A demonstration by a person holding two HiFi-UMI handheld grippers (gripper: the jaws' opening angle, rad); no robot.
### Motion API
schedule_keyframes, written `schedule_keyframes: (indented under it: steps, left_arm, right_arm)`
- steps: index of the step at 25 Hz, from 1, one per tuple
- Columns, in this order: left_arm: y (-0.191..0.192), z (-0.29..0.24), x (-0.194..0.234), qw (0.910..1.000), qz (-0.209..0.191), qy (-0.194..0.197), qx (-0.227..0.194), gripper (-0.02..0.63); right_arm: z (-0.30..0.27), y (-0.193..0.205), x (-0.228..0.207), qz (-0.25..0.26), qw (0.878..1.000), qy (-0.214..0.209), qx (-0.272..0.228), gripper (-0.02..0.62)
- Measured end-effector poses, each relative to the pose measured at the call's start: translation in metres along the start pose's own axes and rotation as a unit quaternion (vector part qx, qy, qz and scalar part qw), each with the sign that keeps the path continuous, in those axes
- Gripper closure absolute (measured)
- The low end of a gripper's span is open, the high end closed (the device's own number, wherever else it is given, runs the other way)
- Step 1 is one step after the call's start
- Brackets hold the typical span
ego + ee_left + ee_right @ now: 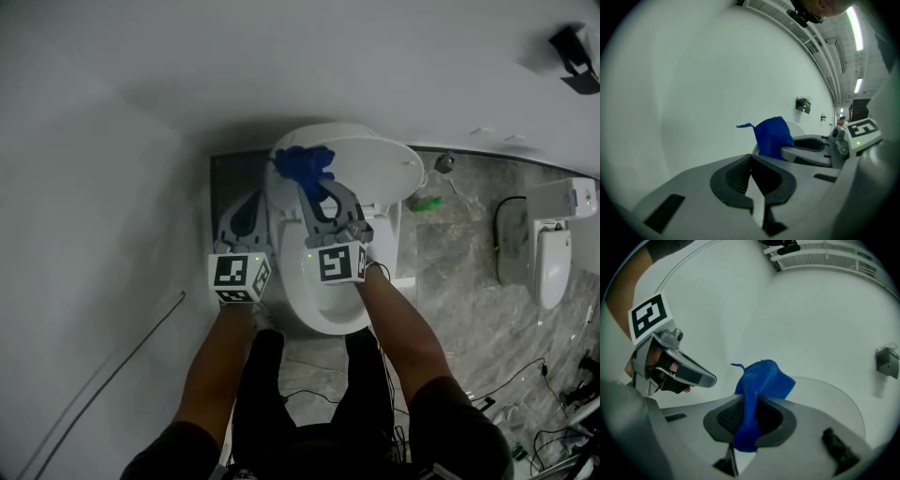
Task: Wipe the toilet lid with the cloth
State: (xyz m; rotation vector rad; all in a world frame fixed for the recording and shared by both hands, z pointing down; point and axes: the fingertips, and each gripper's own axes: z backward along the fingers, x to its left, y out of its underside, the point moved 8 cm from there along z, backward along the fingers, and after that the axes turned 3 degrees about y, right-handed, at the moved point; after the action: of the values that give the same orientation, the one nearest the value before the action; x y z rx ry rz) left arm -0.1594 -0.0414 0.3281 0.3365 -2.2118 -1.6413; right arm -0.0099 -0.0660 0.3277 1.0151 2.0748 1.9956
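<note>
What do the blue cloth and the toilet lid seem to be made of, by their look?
Blue cloth: soft fabric, perhaps microfibre; its surface is matte and slightly fuzzy, and it bunches and hangs in limp folds. Toilet lid: probably hard plastic, white and smooth with a faint sheen and a thin, even edge; ceramic cannot be ruled out.

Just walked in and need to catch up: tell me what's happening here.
A person stands over a toilet, a gripper in each hand. The right gripper has its jaws shut on a blue cloth, held at the left part of the raised lid; whether it touches the lid is unclear. The left gripper is shut and empty, off to the toilet's left side.
</note>
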Motion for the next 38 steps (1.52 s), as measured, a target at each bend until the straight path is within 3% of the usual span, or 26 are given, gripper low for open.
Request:
schedule_keyframes:
  steps: [8,17,31,34,38]
  left_arm:
    - [0.006,-0.009,-0.010,1.0000,-0.007,0.000,0.007,0.595]
    - [0.011,-0.031,-0.039,0.9994,-0.019,0.027,0.010,0.595]
    - [0.004,-0.048,-0.060,0.9991,-0.014,0.041,-0.003,0.595]
    - [0.003,-0.049,-0.057,0.9991,-0.013,0.038,-0.011,0.595]
    - [0.006,-0.045,-0.049,0.9995,-0.001,0.026,-0.015,0.595]
  right_arm:
    - [-0.014,0.008,-0.025,-0.031,0.997,0.070,0.015,0.534]
    - [0.001,0.031,-0.070,-0.058,0.989,0.132,0.030,0.534]
    - [0.043,0.066,-0.127,-0.099,0.964,0.242,0.056,0.534]
    - [0.047,0.066,-0.127,-0.100,0.963,0.245,0.048,0.534]
    - [0.060,0.048,-0.102,-0.104,0.973,0.202,-0.026,0.534]
